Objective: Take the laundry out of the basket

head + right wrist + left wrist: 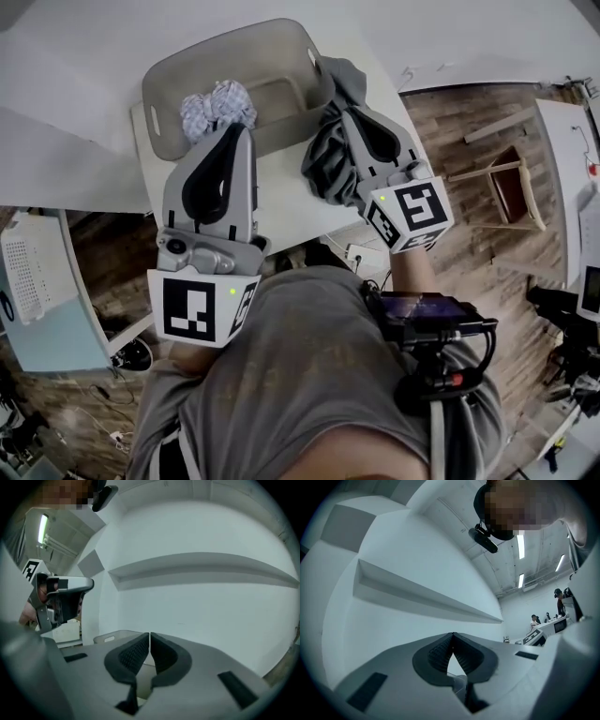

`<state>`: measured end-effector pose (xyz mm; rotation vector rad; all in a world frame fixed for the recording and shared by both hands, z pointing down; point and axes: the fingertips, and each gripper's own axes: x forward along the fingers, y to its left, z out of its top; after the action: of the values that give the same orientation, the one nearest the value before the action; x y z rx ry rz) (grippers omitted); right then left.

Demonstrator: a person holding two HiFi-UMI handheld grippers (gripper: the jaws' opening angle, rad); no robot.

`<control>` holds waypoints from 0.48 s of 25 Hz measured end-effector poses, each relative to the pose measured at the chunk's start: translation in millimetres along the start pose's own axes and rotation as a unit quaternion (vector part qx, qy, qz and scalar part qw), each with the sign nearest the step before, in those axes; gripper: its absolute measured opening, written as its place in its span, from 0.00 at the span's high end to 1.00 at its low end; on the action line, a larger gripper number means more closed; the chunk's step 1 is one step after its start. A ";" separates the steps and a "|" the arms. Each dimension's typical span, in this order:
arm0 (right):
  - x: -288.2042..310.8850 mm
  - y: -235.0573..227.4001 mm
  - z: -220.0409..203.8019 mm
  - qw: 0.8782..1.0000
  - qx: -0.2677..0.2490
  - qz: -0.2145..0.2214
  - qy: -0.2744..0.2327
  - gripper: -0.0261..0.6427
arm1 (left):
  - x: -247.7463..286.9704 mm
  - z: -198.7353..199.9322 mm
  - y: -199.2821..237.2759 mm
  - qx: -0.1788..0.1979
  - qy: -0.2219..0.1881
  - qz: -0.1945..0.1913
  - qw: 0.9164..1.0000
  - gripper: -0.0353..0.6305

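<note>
A grey plastic basket [234,36] stands on the white table [286,202]. A white-and-blue patterned cloth [217,106] lies bunched inside it. My left gripper [239,131] hovers at the basket's near rim just beside that cloth; in the left gripper view its pads [440,653] meet at the tip with nothing between them. At the basket's right edge my right gripper [345,108] is shut, and a dark grey garment [323,159] drapes from its tip and hangs down its left side. The right gripper view shows the jaws [149,635] shut and the basket [115,637] below.
A wooden chair [511,183] stands on the plank floor to the right, beside another white table [562,141]. A white perforated bin [28,272] sits at the lower left. People stand far off [533,619] in the left gripper view.
</note>
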<state>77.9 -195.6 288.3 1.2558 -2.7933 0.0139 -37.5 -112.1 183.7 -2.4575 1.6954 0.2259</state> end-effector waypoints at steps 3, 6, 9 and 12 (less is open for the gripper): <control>-1.1 29.1 20.8 0.999 -0.012 0.030 -0.021 0.94 | -16.4 6.6 14.2 0.007 -0.007 0.026 1.000 0.94; -1.5 48.7 39.1 0.998 -0.013 0.053 -0.043 0.94 | -32.7 15.9 29.5 0.015 -0.015 0.055 0.998 0.94; 2.5 63.8 54.5 0.996 -0.016 0.070 -0.061 0.94 | -46.0 24.6 38.6 0.024 -0.021 0.074 0.997 0.94; 10.4 78.9 65.4 0.993 -0.021 0.089 -0.071 0.94 | -56.9 30.8 43.7 0.033 -0.027 0.086 0.995 0.94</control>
<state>7.7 -153.6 225.9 1.0339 -3.0000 -0.1291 -99.6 -69.2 163.8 -2.2408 1.8605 0.2477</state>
